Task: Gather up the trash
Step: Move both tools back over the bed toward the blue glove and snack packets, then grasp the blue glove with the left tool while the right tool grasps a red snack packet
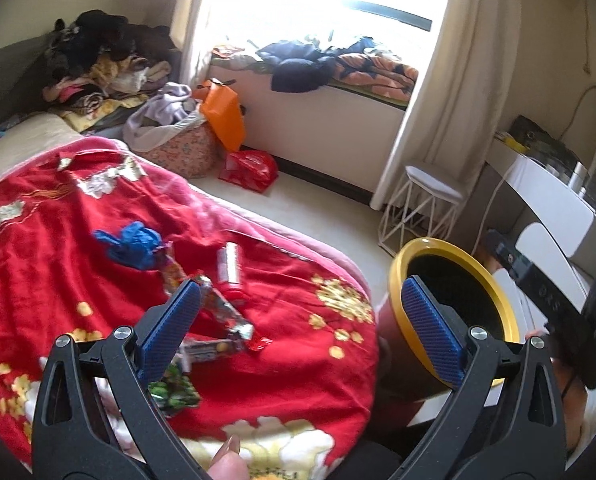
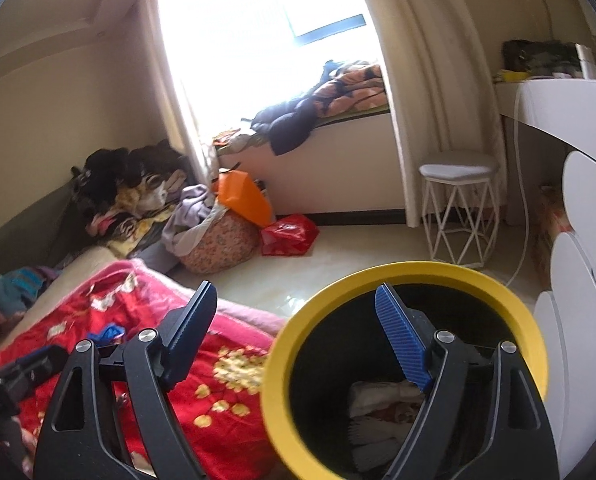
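red blanket [image 1: 98, 240] covers the bed, and trash is left on it: a blue crumpled piece [image 1: 132, 242], a small can [image 1: 229, 268] and shiny wrappers [image 1: 218, 320]. beside the bed stands the yellow-rimmed bin [image 2: 402, 276], with some pale waste already at its bottom. left gripper [image 1: 302, 336] hangs over the wrappers, fingers wide and empty; right gripper [image 2: 298, 340], fingers wide and empty, is at the bin's mouth.
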### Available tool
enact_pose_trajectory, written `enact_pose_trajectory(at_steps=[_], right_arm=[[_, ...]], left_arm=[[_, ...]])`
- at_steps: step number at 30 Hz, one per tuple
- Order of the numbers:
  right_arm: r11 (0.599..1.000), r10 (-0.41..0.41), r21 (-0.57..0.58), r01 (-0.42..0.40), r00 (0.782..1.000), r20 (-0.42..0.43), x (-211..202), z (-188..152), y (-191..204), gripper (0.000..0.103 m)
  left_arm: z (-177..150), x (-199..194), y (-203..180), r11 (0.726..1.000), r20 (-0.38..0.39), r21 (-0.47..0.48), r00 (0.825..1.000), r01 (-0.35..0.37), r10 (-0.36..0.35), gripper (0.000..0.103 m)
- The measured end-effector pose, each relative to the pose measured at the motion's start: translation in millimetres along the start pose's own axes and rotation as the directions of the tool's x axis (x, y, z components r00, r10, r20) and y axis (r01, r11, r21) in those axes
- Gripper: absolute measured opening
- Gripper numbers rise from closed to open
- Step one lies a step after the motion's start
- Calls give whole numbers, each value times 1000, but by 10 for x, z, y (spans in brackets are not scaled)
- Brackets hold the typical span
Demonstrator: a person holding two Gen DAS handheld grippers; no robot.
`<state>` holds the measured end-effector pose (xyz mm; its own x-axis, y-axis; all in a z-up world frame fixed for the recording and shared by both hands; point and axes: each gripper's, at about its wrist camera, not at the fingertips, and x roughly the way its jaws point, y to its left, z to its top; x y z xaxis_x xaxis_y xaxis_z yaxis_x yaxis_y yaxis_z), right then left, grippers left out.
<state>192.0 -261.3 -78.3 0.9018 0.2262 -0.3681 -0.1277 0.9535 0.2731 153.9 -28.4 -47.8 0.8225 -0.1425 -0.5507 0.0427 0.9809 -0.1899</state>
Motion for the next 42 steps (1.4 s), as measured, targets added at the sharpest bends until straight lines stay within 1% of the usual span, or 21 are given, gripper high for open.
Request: enact_pose_trajectory(at_steps=[6,13,23,26,29,33,36,38,40,41,42], right_arm=[[997,54,-51,-55,998,-24,33,-71,234,80],[990,97,-95,-102,994,-49,55,-138,434,80],[975,167,-128,-182,979,-118,147,-256,740,80],[968,187,-142,-208,971,-147,188,-314,856,80],[954,215,-168,-247,958,-189,232,-400,1008,80],[932,258,-189,-309,932,-253,319,-523,1224,79],[927,249,-198,-319,918,-310,456,-598,1327,69],[930,229,-199,-309,911,-342,552,-619,1338,59],[936,201,-199,-291,904,-377,650,-660,1320,54],[937,188,-200,-286,897,-400,714,-687,1314,50],[937,182,-203,-285,892,-414,761,-710,1295,49]], left_arm=[[29,-7,246,998,9,-51,999,-36,36,92],[60,-13,518,992,22,-109,997,-68,71,92],[83,-22,981,970,29,-208,991,-124,133,92],[63,-10,1135,961,24,-240,988,-141,151,92],[51,-3,1270,952,22,-264,986,-156,167,92],[55,35,1443,941,12,-291,983,-171,183,92],[70,89,1577,933,1,-313,982,-180,190,92],[77,132,1645,931,-10,-314,981,-186,192,92],[92,188,1700,931,-20,-307,979,-198,202,92],[100,230,1731,932,-27,-307,981,-193,194,90],[106,267,1749,932,-36,-307,981,-193,191,85]])
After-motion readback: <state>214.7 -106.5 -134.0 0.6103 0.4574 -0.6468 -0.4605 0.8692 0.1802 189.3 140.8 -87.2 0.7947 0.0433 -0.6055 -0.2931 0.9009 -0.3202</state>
